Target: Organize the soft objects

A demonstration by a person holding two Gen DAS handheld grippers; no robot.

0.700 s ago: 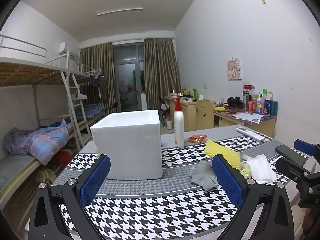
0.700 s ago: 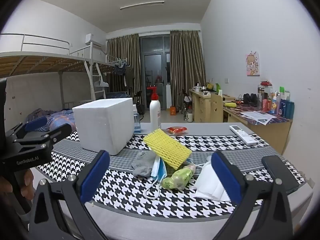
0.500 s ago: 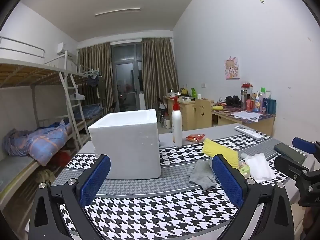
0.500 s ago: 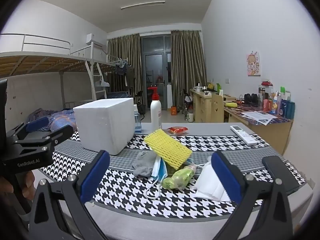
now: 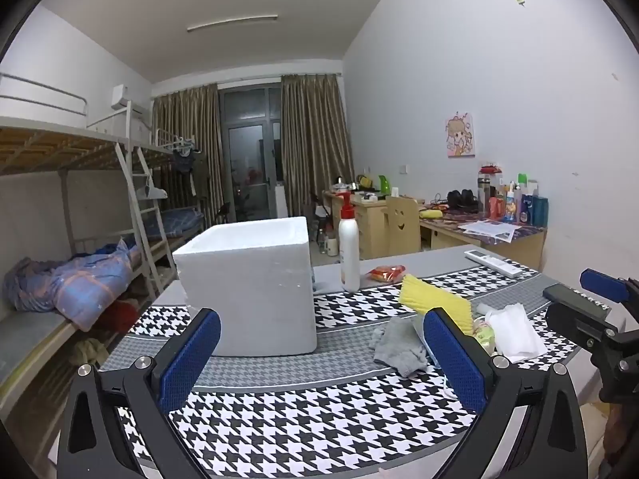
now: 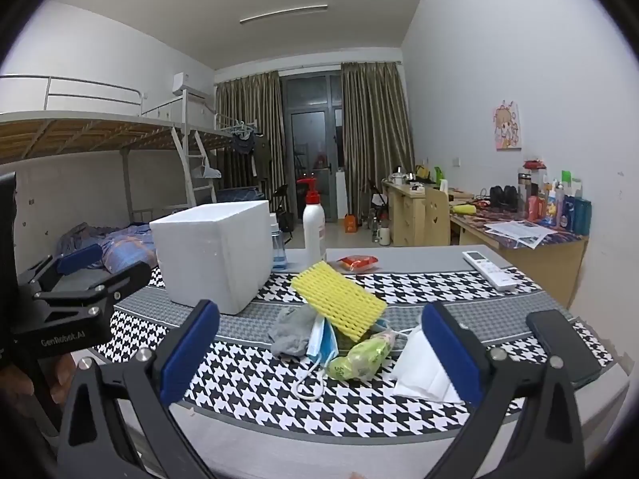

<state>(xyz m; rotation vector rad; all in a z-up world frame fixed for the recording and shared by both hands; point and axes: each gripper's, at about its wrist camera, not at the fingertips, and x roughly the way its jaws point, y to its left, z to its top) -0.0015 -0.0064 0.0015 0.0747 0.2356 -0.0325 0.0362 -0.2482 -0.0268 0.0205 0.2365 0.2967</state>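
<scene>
Both grippers, left [image 5: 321,353] and right [image 6: 319,353], wide apart and empty; foam box [image 5: 249,283], pump bottle [image 5: 348,255] beyond the soft pile [image 6: 339,327].

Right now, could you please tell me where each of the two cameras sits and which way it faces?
Left wrist: on the left gripper, at the table's near edge, facing the foam box; its own open blue pads show, and the right gripper at the right edge.
Right wrist: on the right gripper, facing the pile: yellow sponge, grey cloth; its open pads show, and the left gripper at the left edge.
Shared: box, sponge, pump bottle, houndstooth cloth.
</scene>
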